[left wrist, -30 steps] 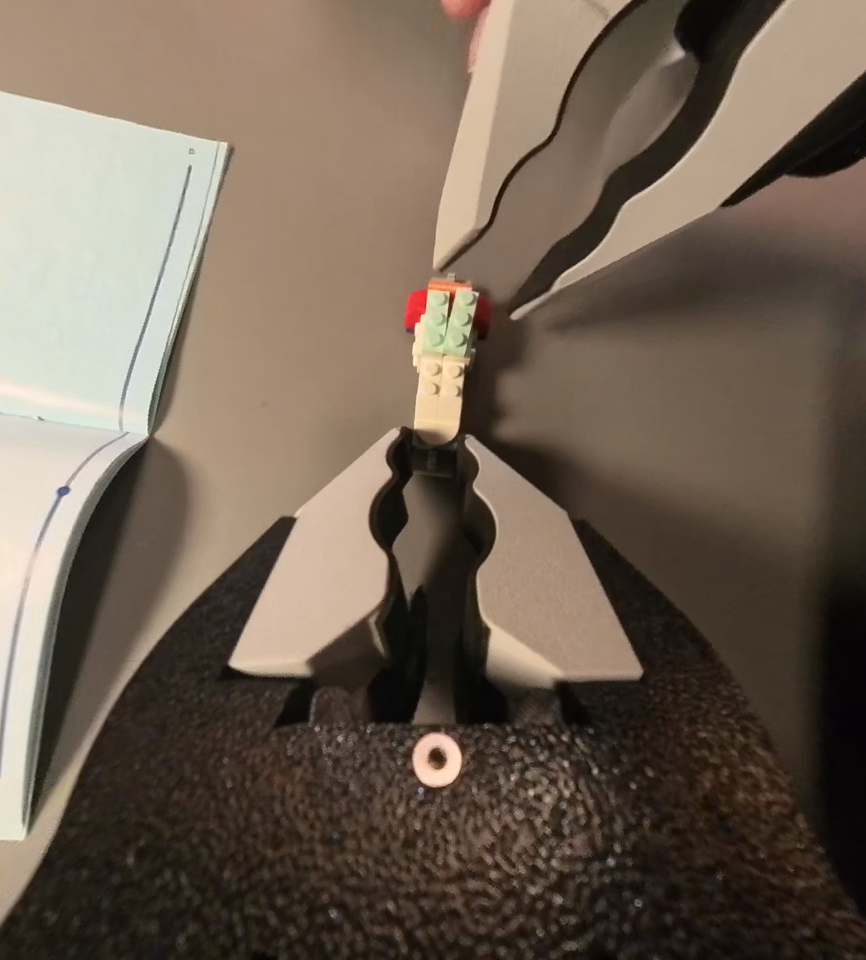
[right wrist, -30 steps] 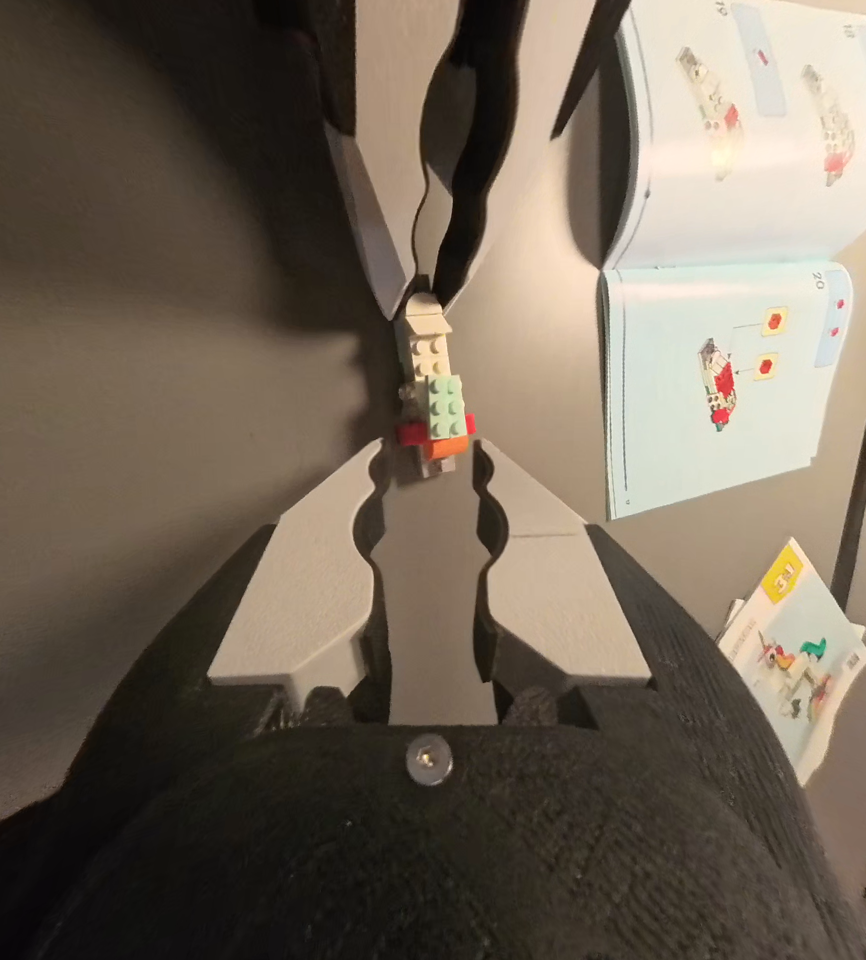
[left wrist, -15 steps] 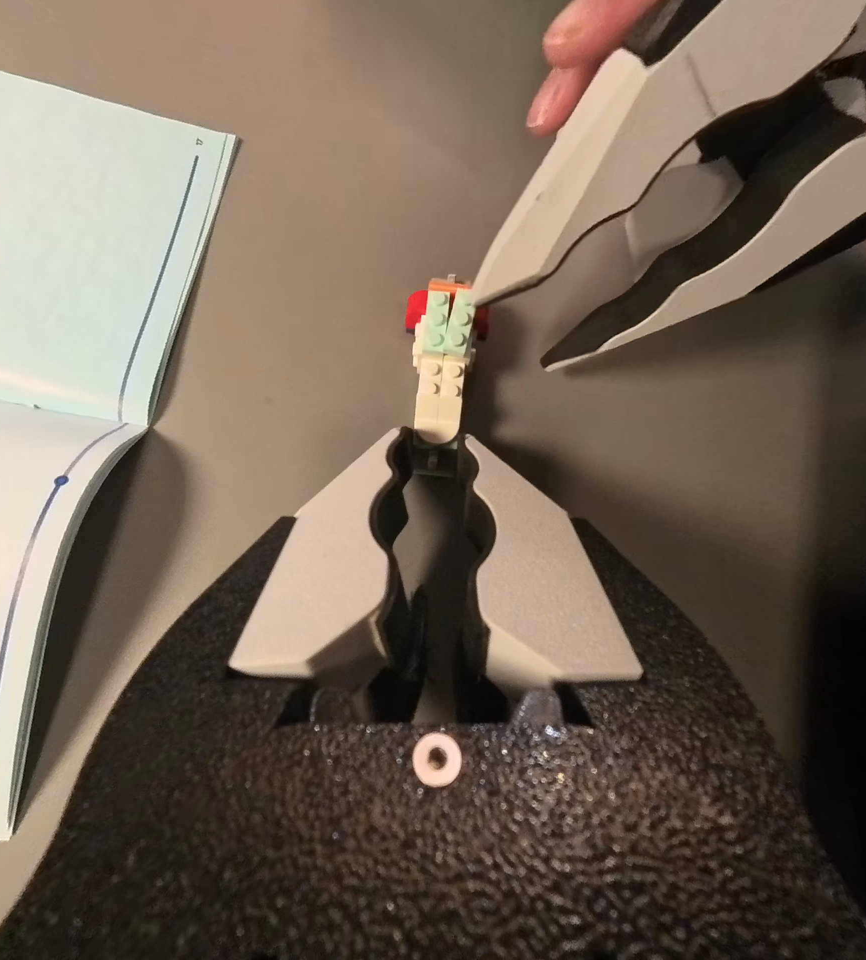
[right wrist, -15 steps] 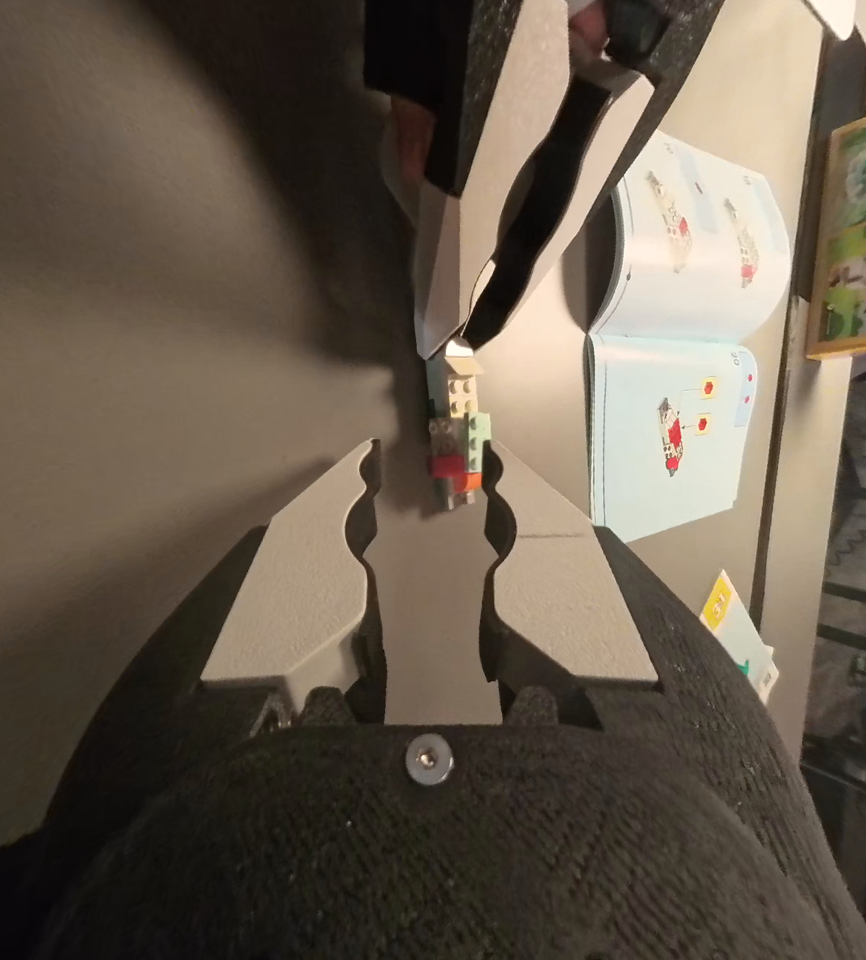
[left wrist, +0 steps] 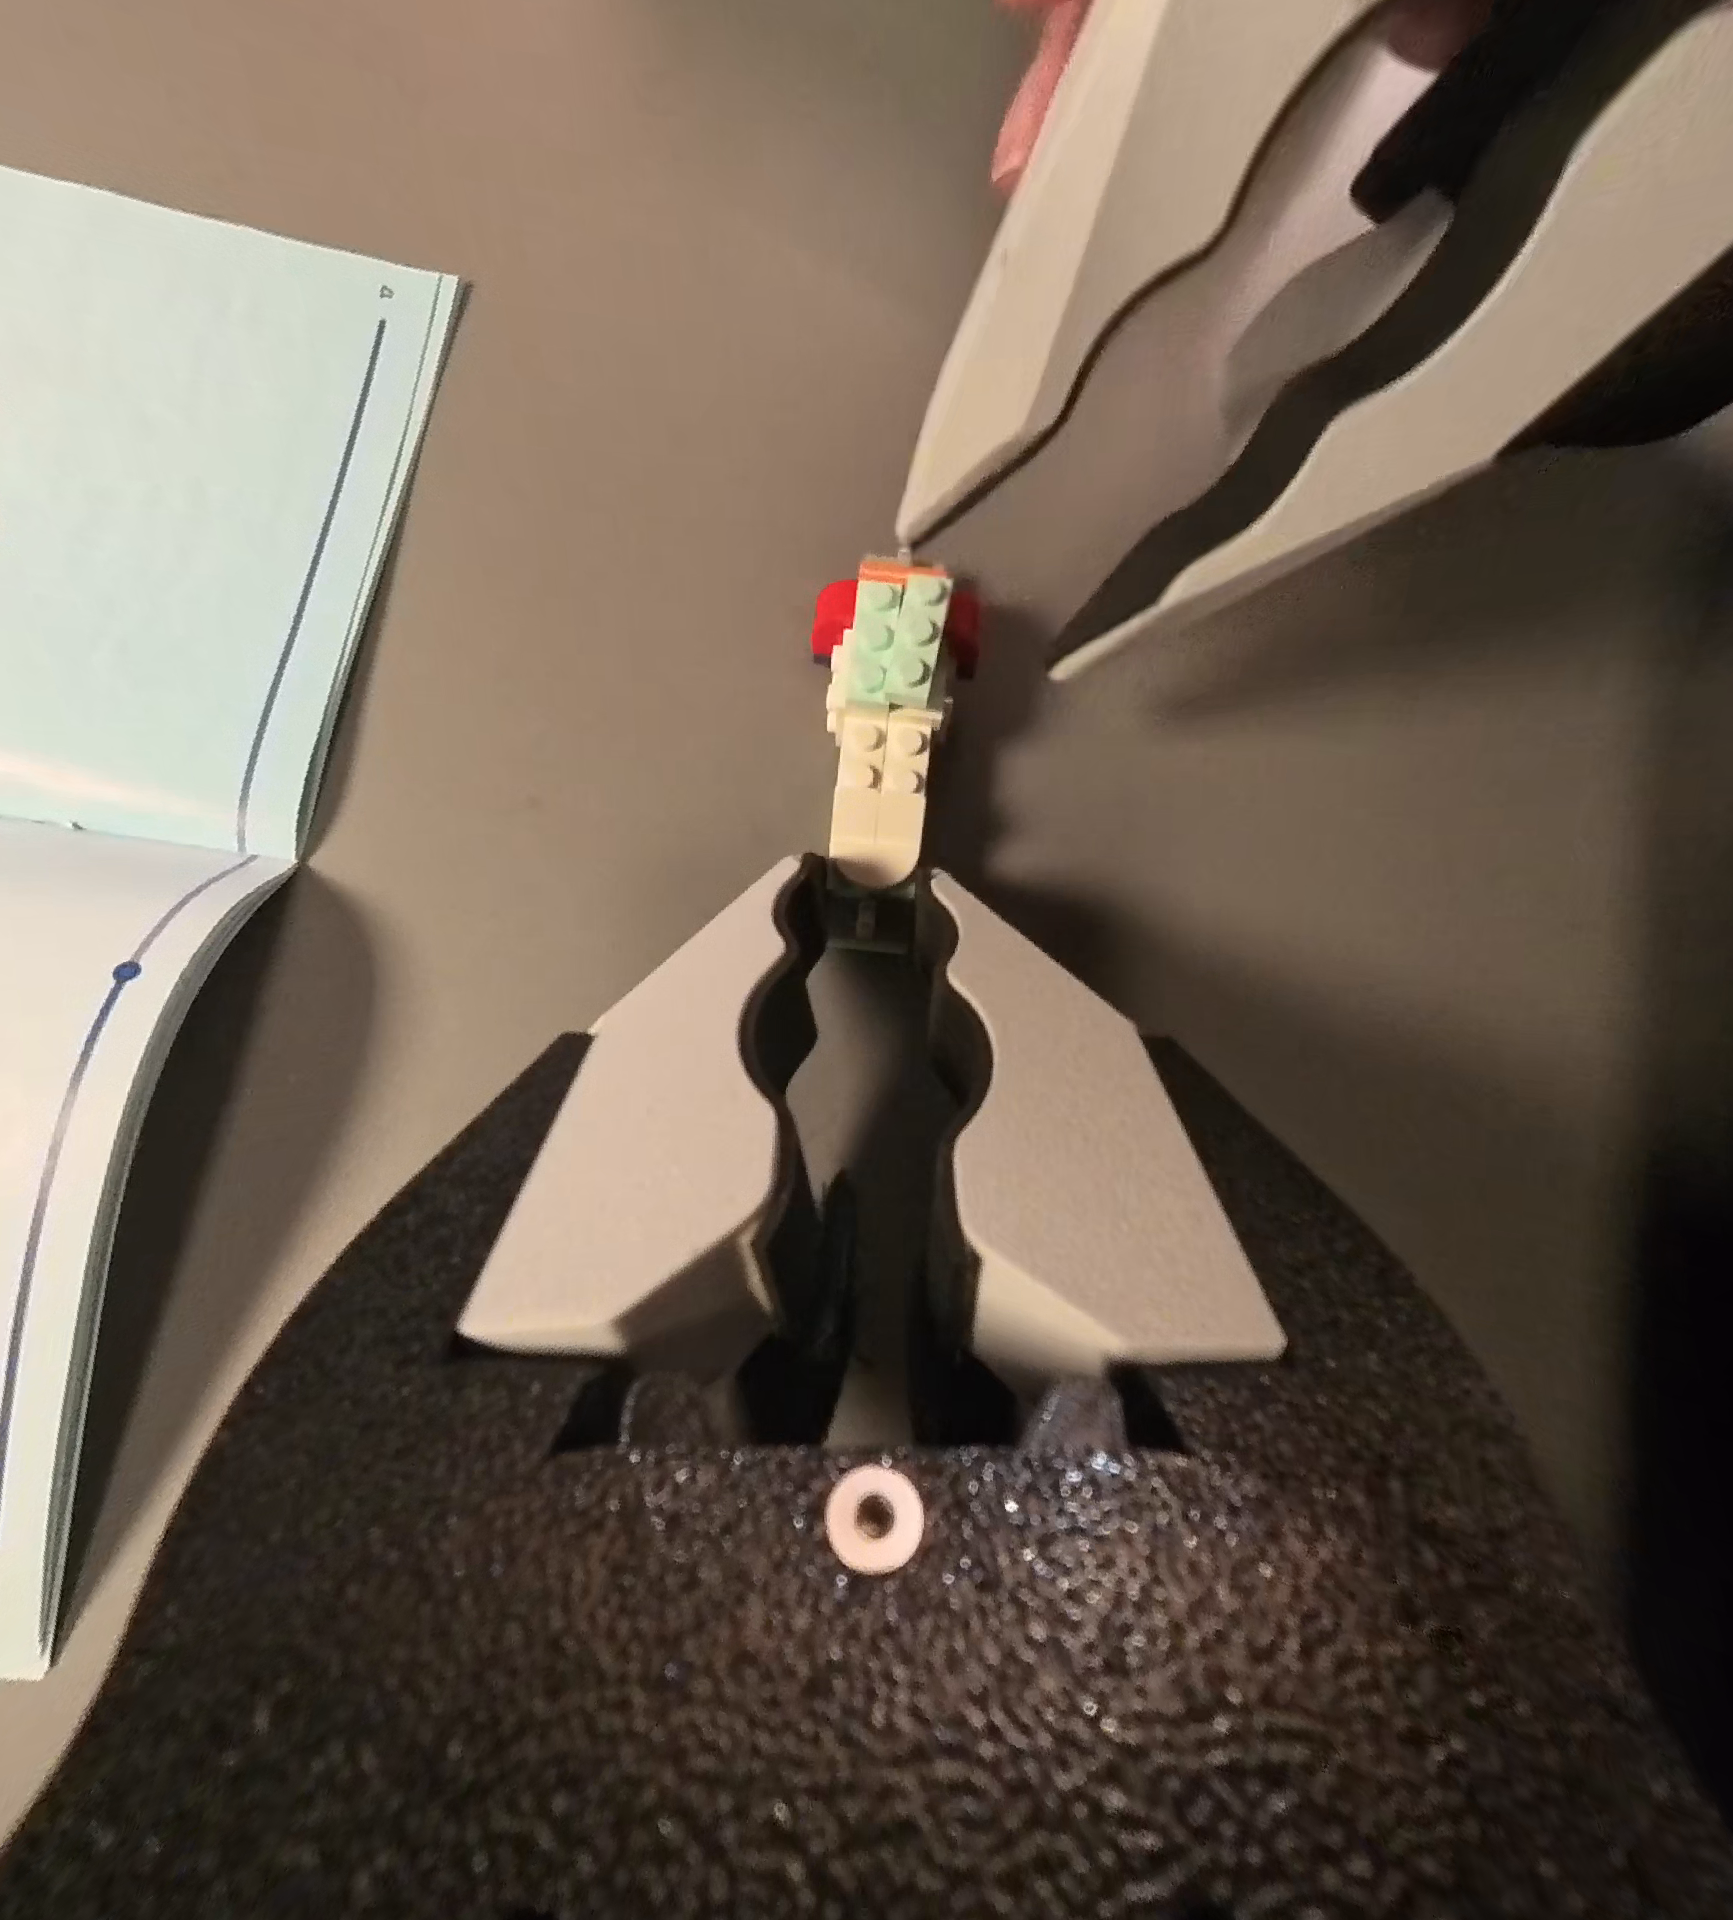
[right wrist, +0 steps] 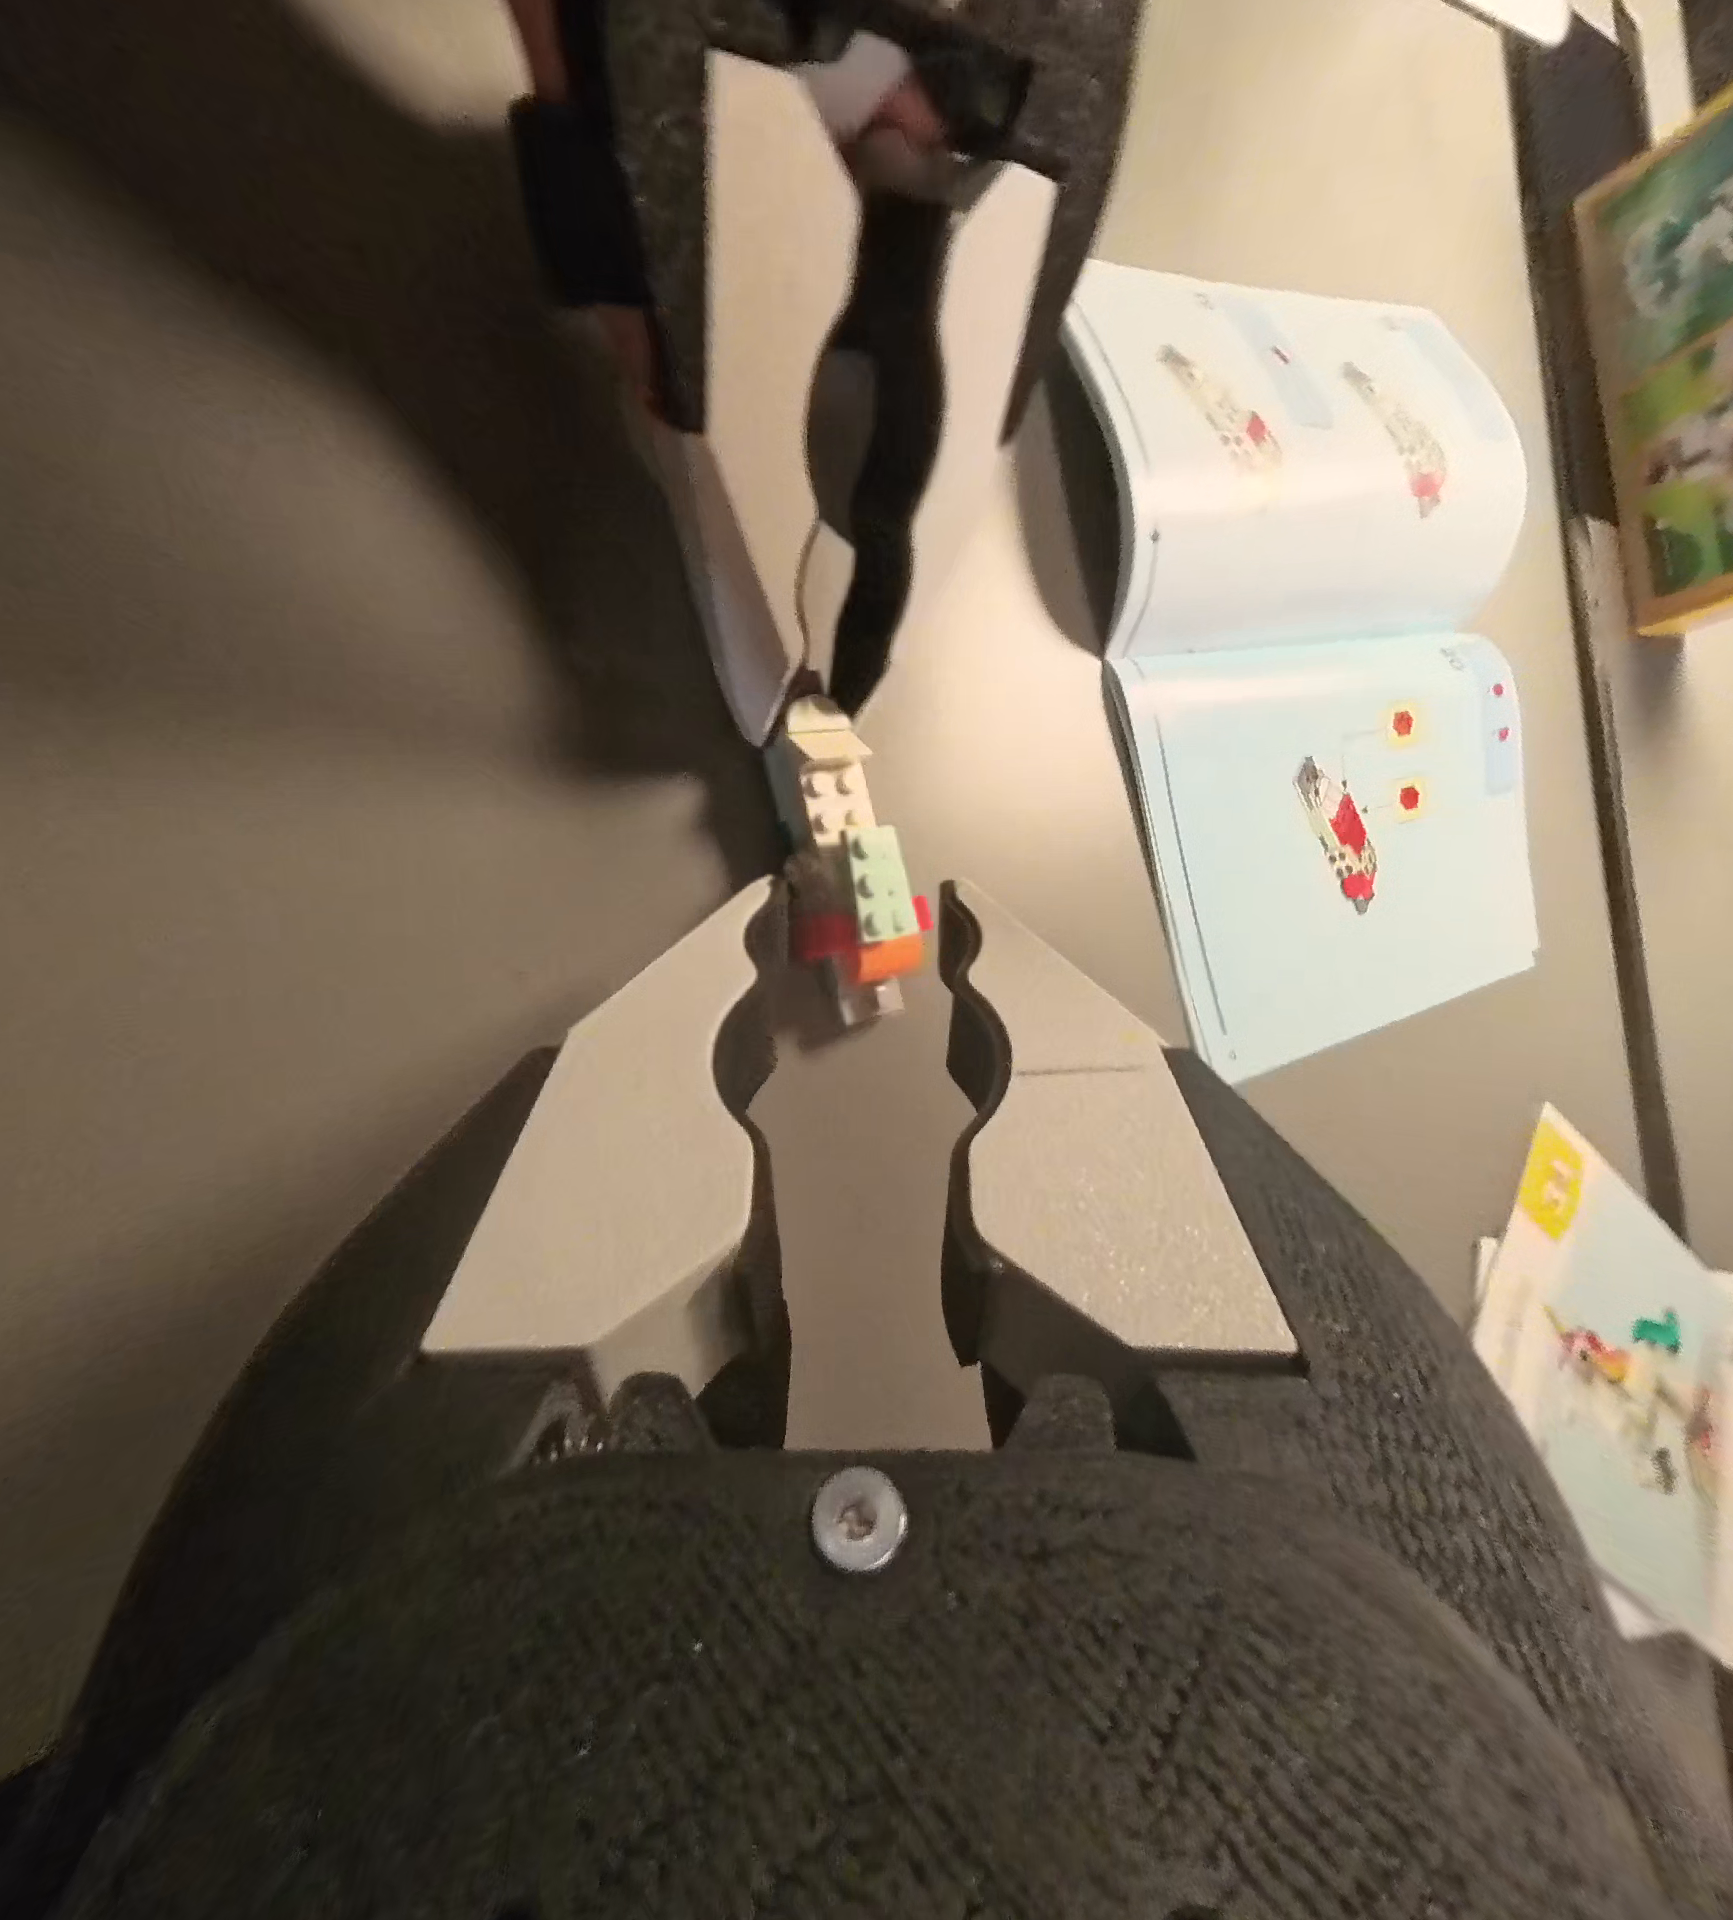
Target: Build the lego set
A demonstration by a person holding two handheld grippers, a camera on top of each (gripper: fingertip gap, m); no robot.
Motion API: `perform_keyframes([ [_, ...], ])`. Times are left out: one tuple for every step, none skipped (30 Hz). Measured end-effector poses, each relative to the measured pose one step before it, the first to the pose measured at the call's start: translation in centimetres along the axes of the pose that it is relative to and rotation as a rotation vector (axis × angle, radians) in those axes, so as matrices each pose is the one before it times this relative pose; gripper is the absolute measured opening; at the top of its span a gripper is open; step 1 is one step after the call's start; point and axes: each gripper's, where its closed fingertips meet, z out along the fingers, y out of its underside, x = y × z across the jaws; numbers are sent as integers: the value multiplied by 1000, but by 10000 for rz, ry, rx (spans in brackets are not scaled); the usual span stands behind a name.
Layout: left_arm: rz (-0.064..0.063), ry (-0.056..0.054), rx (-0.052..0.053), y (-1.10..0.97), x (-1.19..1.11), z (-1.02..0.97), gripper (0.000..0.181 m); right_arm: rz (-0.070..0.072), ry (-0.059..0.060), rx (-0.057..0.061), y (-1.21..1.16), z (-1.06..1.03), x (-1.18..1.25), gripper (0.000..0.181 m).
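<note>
Cream, mint-green, red and orange brick assembly (left wrist: 888, 717) juts out above the grey tabletop (left wrist: 633, 416), pinched at its cream end by the clamped left gripper (left wrist: 867, 883), likely so the far end is free for work. Right gripper (right wrist: 857, 899) hangs parted, fingertips flanking the orange end without touching. Pale-blue open instruction booklet (right wrist: 1361, 727) lies toward the table's edge, readable for reference.

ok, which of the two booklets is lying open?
The big pale-blue booklet beside the build, pages spread and curling. The small yellow-cornered one nearer the right claw is closed.
</note>
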Motion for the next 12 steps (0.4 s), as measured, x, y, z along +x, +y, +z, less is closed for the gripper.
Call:
perform_keyframes([
  [11, -5, 0, 3, 0, 1, 14, 309, 29, -8, 197, -26, 326, 25],
  [20, -6, -3, 2, -1, 5, 14, 256, -42, -27, 211, 10, 184, 23],
  [21, -11, -7, 2, 7, -3, 14, 213, -133, 5, 154, 16, 9, 20],
  [22, -13, -7, 4, -6, 7, 14, 231, -185, 23, 84, 43, -61, 20],
  [34, -2, -10, 10, 25, -5, 14, 253, -225, 68, -6, 38, -132, 20],
  [30, 10, -10, 6, 43, 12, 14, 277, -259, 120, -99, 54, -167, 19],
  [28, -11, -6, 7, -1, 4, 14, 279, -288, 137, -140, 46, -205, 19],
  [32, -10, -8, -1, 7, 1, 14, 248, -319, 146, -168, 68, -232, 18],
  [25, -5, -8, 10, 10, 2, 14, 204, -252, 113, -138, 77, -142, 18],
  [26, -8, -5, 0, 8, -3, 14, 149, -151, 18, 0, 93, 28, 17],
  [45, 1, -7, 10, 19, 4, 14, 66, -101, -70, 106, 98, 90, 16],
  [67, 8, -11, 16, 36, -9, 14, -2, -35, -86, 104, 94, 155, 15],
])
